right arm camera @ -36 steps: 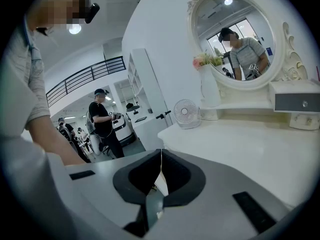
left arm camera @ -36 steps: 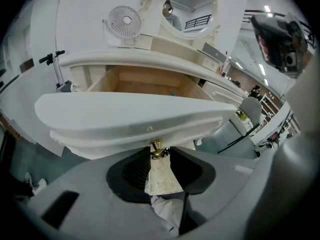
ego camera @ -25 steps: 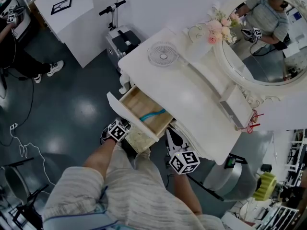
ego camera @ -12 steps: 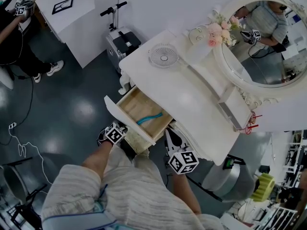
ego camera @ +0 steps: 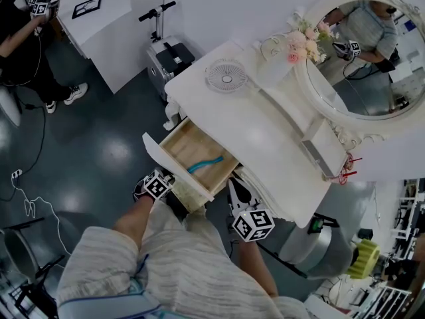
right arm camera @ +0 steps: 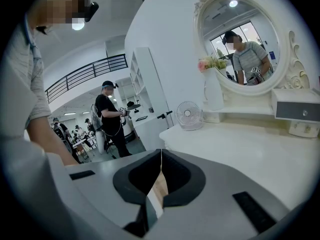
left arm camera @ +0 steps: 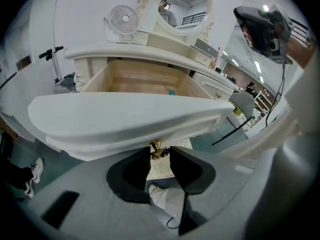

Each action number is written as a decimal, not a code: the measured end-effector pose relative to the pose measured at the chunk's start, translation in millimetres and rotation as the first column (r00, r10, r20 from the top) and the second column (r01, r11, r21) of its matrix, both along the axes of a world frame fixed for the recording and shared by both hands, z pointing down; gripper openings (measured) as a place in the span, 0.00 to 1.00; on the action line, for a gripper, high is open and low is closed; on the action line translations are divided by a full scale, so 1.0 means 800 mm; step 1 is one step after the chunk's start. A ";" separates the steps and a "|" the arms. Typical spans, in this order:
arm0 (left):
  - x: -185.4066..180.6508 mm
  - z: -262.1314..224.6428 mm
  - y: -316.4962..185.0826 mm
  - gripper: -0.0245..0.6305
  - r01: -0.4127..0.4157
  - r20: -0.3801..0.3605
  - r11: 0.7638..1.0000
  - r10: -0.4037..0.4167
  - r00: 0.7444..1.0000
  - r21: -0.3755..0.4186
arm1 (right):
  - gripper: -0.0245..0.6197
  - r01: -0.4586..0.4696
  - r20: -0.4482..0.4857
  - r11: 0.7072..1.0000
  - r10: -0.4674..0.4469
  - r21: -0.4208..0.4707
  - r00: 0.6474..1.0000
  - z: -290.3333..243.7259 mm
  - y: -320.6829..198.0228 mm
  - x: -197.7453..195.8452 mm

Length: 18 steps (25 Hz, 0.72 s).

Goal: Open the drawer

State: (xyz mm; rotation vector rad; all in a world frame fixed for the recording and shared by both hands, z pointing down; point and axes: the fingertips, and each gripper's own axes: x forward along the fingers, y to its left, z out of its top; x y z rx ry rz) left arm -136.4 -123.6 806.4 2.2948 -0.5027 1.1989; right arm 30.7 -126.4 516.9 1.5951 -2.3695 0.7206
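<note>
The white dressing table has its left drawer pulled out, showing a wooden inside with a blue thing lying in it. In the left gripper view the drawer's white front fills the middle, and a small brass knob hangs under it. My left gripper is shut on that knob, one pad on each side. My right gripper hangs shut and empty beside the table's front edge, to the right of the drawer.
On the tabletop stand a small round fan, a vase of flowers, an oval mirror and a little drawer box. A scooter stands left of the table. A person stands at far left; cables lie on the floor.
The drawer has slid a little further out toward the lower left, and my left gripper went with it on the knob. The right gripper has stayed put.
</note>
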 end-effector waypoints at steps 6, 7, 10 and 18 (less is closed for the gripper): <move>0.000 0.001 -0.001 0.24 -0.002 0.012 1.000 0.002 1.000 0.005 | 0.05 0.002 -0.003 1.000 -0.002 0.003 1.000 -0.001 0.002 0.001; 0.000 0.000 -0.001 0.23 -0.004 0.014 1.000 0.004 1.000 0.005 | 0.05 0.002 -0.003 1.000 -0.002 0.003 1.000 -0.001 0.001 0.001; 0.000 -0.001 -0.001 0.24 -0.006 0.012 1.000 0.006 1.000 -0.001 | 0.05 0.001 -0.003 1.000 -0.001 0.004 1.000 -0.002 0.001 0.000; 0.000 0.002 0.004 0.24 -0.007 0.024 1.000 0.007 1.000 -0.009 | 0.05 0.001 -0.004 1.000 -0.001 0.006 1.000 -0.003 0.001 0.001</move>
